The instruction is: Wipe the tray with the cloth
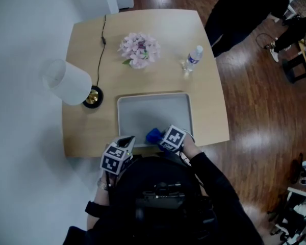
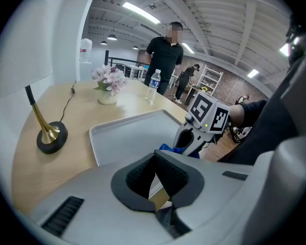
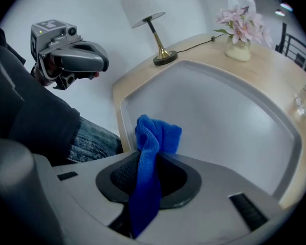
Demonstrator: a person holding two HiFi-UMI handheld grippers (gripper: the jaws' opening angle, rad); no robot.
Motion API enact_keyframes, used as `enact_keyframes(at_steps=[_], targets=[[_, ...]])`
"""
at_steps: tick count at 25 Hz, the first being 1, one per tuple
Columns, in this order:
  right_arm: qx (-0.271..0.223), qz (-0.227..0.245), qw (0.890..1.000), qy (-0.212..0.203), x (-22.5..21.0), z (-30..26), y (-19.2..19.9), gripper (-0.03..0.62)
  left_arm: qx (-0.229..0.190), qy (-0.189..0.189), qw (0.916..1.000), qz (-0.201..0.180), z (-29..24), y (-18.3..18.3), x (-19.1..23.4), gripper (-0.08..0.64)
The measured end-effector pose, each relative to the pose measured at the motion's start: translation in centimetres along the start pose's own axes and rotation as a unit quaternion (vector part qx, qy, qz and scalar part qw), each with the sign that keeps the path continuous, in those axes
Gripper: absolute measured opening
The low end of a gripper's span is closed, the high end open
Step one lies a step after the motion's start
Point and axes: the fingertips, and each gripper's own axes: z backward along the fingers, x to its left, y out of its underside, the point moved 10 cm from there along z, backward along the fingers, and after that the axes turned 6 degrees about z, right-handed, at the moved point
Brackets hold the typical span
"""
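Right tool (image 3: pixel 154 165) pinches a bright blue cloth (image 3: pixel 157 132) over the near edge of a pale grey rectangular tray (image 3: pixel 229 111) on a light wooden worktop (image 1: pixel 86 45); left tool (image 2: pixel 154 176), nearly closed, grips the tray's near left rim. A clear plastic bottle (image 1: pixel 194 56) bears a blue label, unreadable

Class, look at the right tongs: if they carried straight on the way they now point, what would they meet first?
Probably the floor of the grey tray, near its front rim. The right tongs slant down at it, and the blue cloth they grip sticks out ahead, so it would touch first.
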Motion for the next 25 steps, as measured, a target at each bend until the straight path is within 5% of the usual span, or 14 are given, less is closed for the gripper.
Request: enact_keyframes(at_steps=[14, 25], targets=[[-0.041, 0.021, 0.989, 0.139, -12.8, 7.2, -2.8, 0.094, -0.035, -0.07, 0.9952, 0.06, 1.4, 0.1, -0.2, 0.0], [-0.028, 0.037, 0.99, 0.133, -15.5, 5.6, -3.6, 0.094, -0.029, -0.103, 0.9893, 0.099, 2.5, 2.1, -1.2, 0.0]])
